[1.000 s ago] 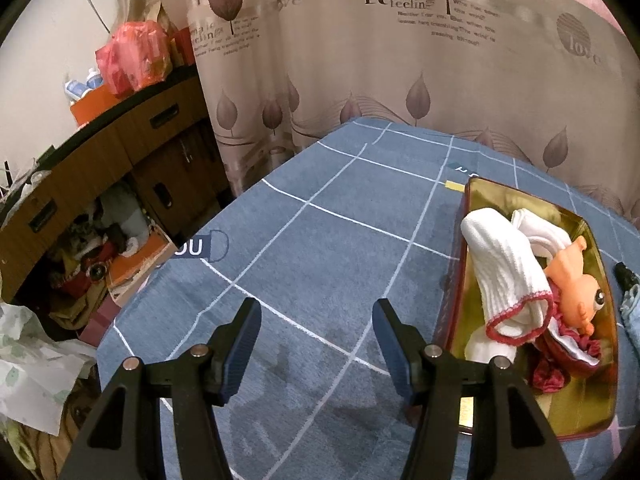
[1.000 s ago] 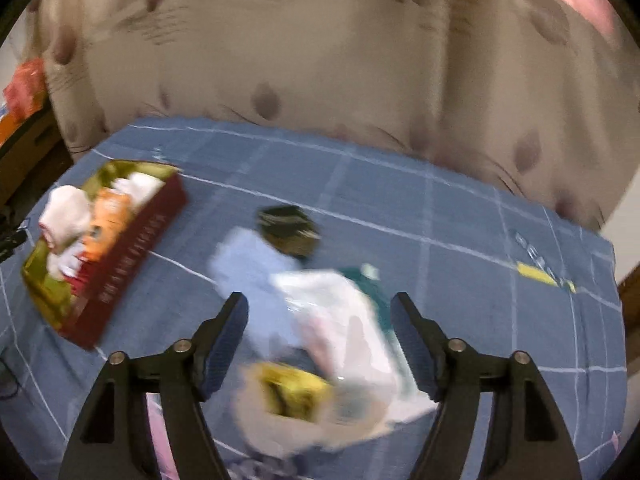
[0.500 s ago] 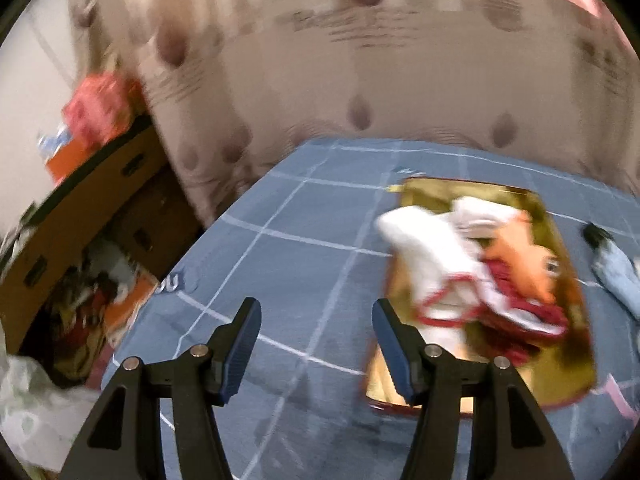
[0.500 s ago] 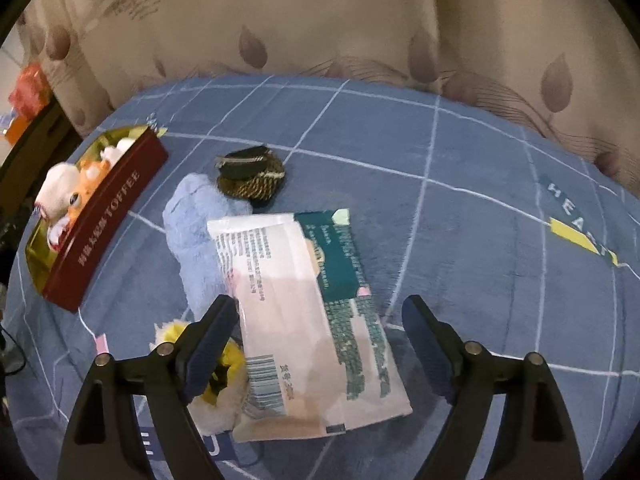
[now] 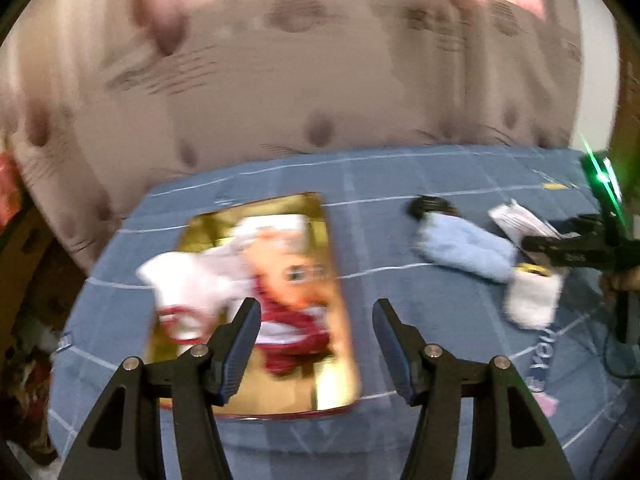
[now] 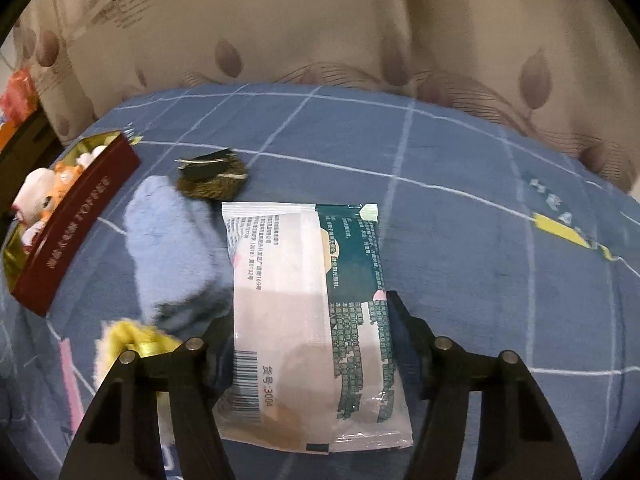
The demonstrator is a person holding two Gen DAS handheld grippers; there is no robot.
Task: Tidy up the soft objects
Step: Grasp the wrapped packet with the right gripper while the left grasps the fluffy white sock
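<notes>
A gold tray [image 5: 200, 224] with dark red walls [image 6: 76, 228] holds a white sock [image 5: 188, 284] and an orange doll [image 5: 288, 272]. My left gripper [image 5: 316, 308] hangs open above the tray's right half with nothing between its fingers. On the blue cloth lies a pink and green tissue pack [image 6: 304, 280]. My right gripper [image 6: 308, 312] straddles it, jaws closing, both pads against its long edges. A light blue fluffy sock [image 6: 172, 248] lies left of the pack. A yellow and white plush [image 6: 120, 340] sits by the left finger.
A dark round pouch with a clip [image 6: 212, 180] rests behind the blue sock. A leaf-patterned curtain [image 6: 320, 32] hangs along the far edge of the blue checked cloth [image 6: 480, 200]. The cloth drops off at the left, past the tray.
The left gripper swung right, so the tray now lies under its fingers. The right gripper sank onto the tissue pack and its jaws narrowed around it.
</notes>
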